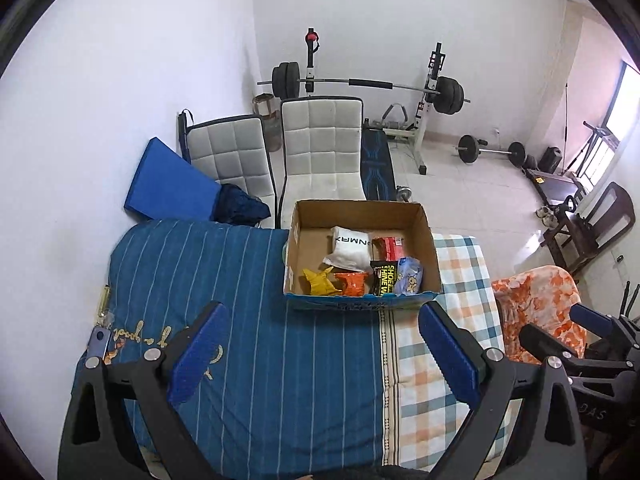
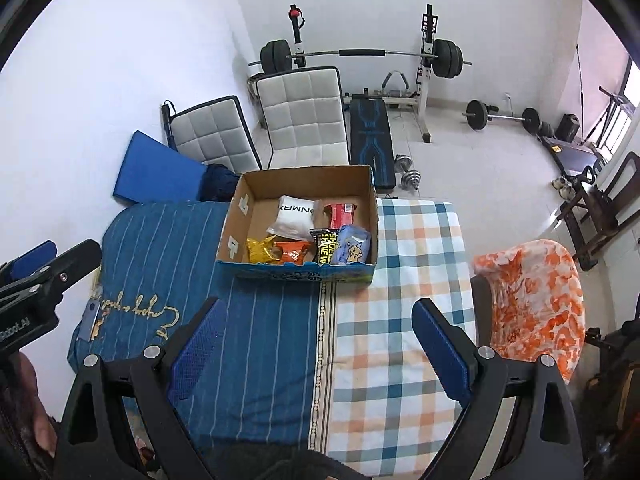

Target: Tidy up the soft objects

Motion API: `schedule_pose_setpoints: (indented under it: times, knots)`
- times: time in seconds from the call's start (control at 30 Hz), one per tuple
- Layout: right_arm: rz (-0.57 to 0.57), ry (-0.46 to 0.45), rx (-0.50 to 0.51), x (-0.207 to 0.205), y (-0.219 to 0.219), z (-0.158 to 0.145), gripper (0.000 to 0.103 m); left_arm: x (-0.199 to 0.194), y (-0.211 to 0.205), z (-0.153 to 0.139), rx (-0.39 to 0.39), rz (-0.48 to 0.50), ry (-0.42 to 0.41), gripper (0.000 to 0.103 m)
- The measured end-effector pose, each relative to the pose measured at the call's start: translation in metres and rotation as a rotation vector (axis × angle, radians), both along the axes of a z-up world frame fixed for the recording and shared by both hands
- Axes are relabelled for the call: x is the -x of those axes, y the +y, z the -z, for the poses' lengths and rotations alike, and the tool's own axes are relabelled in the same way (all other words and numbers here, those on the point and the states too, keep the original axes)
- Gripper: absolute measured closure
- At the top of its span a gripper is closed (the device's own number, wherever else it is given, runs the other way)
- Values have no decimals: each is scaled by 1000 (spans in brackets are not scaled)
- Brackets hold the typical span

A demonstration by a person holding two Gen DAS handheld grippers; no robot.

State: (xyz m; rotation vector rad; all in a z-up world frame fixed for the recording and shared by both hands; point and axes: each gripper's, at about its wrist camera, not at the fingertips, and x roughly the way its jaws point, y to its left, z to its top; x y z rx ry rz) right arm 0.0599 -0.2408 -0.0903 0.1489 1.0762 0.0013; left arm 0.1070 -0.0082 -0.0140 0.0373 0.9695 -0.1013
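An open cardboard box (image 1: 424, 224) (image 2: 236, 216) stands on the bed at its far end. Inside lie soft packets: a white pouch (image 1: 348, 250) (image 2: 292, 216), a red pack (image 1: 390, 246) (image 2: 338, 212), a yellow packet (image 1: 318, 282) (image 2: 258, 250), an orange packet (image 1: 352, 282) (image 2: 294, 252), a black packet (image 1: 384, 278) (image 2: 325, 246) and a pale blue pack (image 1: 408, 276) (image 2: 352, 246). My left gripper (image 1: 322, 354) is open and empty above the blue striped cover (image 1: 248, 312). My right gripper (image 2: 316, 344) is open and empty above the seam with the checked cover (image 2: 408, 280).
Two white padded chairs (image 1: 320, 148) and a blue cushion (image 1: 168, 180) stand beyond the bed. A barbell rack (image 1: 360, 84) and weights sit on the tiled floor. An orange-and-white cloth (image 2: 532, 300) drapes over a chair at the right.
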Motion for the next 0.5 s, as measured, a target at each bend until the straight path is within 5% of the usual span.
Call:
schedule_pose_setpoints:
  times: [0.5]
  knots:
    - [46,-65,50,-9,-7,-21,7,7,6,-5,-20,-35,-43,5]
